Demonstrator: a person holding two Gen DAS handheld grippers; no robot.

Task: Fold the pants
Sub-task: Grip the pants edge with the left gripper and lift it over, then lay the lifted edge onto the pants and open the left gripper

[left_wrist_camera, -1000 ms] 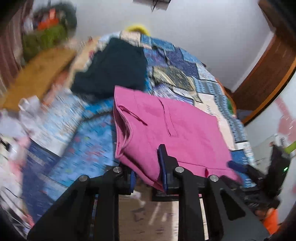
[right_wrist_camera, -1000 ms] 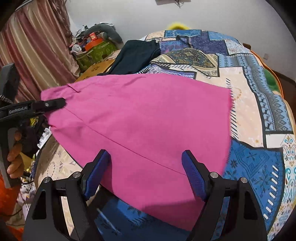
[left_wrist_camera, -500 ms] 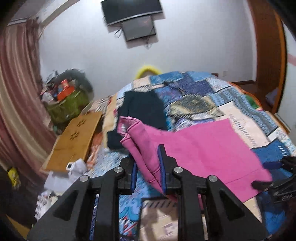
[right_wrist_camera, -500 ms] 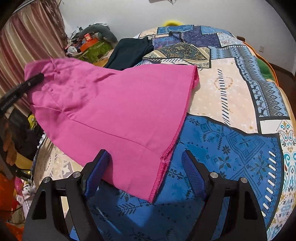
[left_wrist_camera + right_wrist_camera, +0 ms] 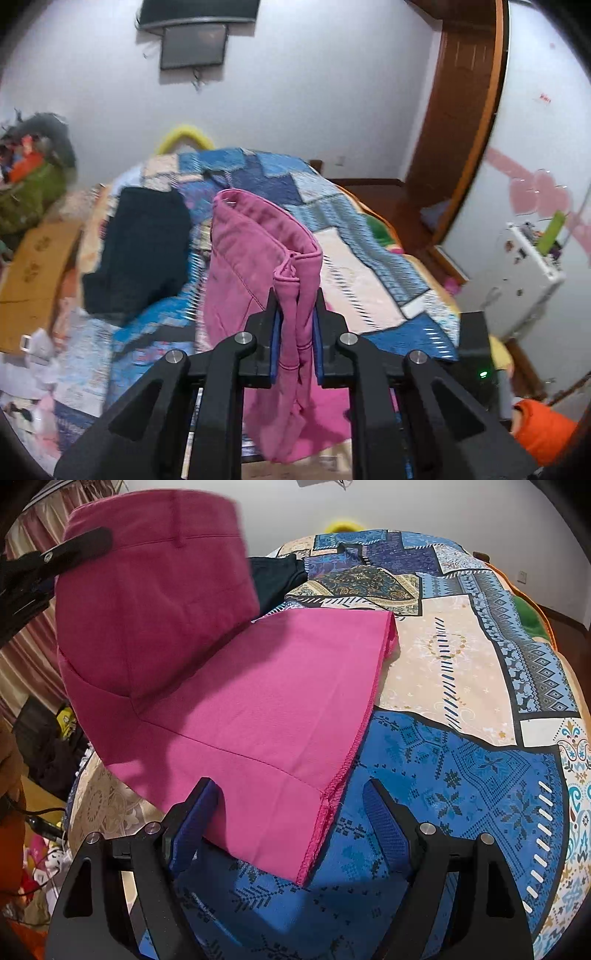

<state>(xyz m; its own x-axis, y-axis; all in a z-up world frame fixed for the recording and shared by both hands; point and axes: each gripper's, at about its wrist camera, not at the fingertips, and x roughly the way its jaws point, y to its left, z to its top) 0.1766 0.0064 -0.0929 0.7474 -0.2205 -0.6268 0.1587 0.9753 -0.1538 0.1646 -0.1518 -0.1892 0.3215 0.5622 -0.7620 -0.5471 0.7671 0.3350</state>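
Pants, pink, lie with the leg ends flat on the bed, while the waist end, a second ago low over the quilt, is now lifted at ten o'clock: the fold-over seems underway. Left tongs are clamped on bunched waistband; only the left view shows that pinch. Right tongs gape wide, holding nothing, straddling the hem at six o'clock.

Patterned bedspread bare to the right of the pink pants, lifted waist part of the pants blocking the left side, dark folded garment lying behind it, wide gap between right gripper fingers.
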